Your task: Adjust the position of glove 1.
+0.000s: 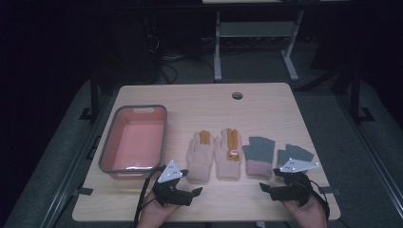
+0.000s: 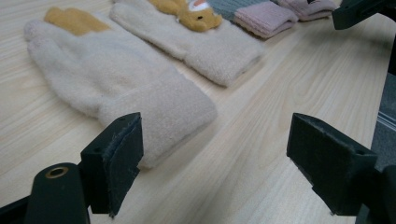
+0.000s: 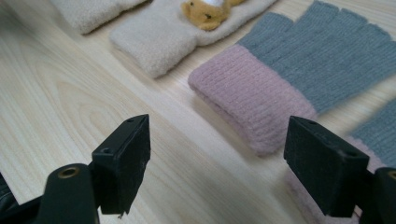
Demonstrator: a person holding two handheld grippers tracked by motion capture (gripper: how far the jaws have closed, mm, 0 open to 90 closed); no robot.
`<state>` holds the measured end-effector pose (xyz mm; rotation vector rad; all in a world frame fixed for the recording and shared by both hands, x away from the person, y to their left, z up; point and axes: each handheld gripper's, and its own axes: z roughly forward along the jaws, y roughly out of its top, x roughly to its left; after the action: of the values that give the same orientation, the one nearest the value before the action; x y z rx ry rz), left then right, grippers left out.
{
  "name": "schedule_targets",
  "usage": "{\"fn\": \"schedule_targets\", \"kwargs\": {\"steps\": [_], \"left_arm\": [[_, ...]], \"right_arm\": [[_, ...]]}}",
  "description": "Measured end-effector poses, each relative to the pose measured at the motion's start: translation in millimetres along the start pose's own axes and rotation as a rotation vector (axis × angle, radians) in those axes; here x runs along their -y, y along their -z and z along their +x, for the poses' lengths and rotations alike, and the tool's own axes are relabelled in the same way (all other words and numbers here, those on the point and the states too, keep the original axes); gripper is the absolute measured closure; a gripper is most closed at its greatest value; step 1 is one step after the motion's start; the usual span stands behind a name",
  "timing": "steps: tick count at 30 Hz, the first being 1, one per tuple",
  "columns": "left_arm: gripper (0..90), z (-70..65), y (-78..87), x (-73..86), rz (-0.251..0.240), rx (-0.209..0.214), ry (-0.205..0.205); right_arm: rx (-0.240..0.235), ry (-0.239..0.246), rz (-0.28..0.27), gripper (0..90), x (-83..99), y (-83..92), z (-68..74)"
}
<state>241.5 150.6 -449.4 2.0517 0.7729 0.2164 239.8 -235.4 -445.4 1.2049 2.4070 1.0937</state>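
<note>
Two cream gloves with orange fingers lie palm-down mid-table: a plain one [image 1: 199,156] [image 2: 116,79] and one with a bear patch [image 1: 228,154] [image 2: 210,42] [image 3: 168,37]. To their right lie two grey gloves with pink cuffs, one [image 1: 259,154] [image 3: 280,84] near the middle and one [image 1: 294,154] [image 3: 378,130] further right. My left gripper [image 1: 189,183] [image 2: 219,144] stands open just short of the plain cream glove's cuff. My right gripper [image 1: 270,180] [image 3: 219,149] stands open in front of the nearer grey glove's pink cuff. Neither has anything between its jaws.
A pink bin with a grey rim [image 1: 107,156] sits at the table's left, with nothing in it. A round cable hole [image 1: 237,95] lies near the far edge. Bare wood [image 1: 214,199] runs between the gloves and the near edge.
</note>
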Motion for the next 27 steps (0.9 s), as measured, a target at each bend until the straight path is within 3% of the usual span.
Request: {"fn": "schedule_targets", "kwargs": {"steps": [11, 20, 24, 27], "left_arm": [[18.6, 0.6, 3.8, 0.5, -0.017, 0.002, 0.008], [18.6, -0.4, 9.0, 0.3, -0.033, -0.018, -0.003], [18.6, -1.1, 9.6, 0.4, -0.044, -0.009, 0.01], [18.6, -2.9, 9.3, -0.3, -0.041, -0.006, -0.004]], "right_arm": [[-0.015, 0.016, 0.001, 21.0, -7.7, -0.8, 5.2], [-0.07, 0.053, 0.052, 19.0, -33.8, -1.1, 5.3], [-0.073, 0.077, 0.065, 19.0, -46.0, 1.1, 4.8], [-0.073, 0.098, 0.083, 19.0, -55.7, 2.8, 3.3]]}}
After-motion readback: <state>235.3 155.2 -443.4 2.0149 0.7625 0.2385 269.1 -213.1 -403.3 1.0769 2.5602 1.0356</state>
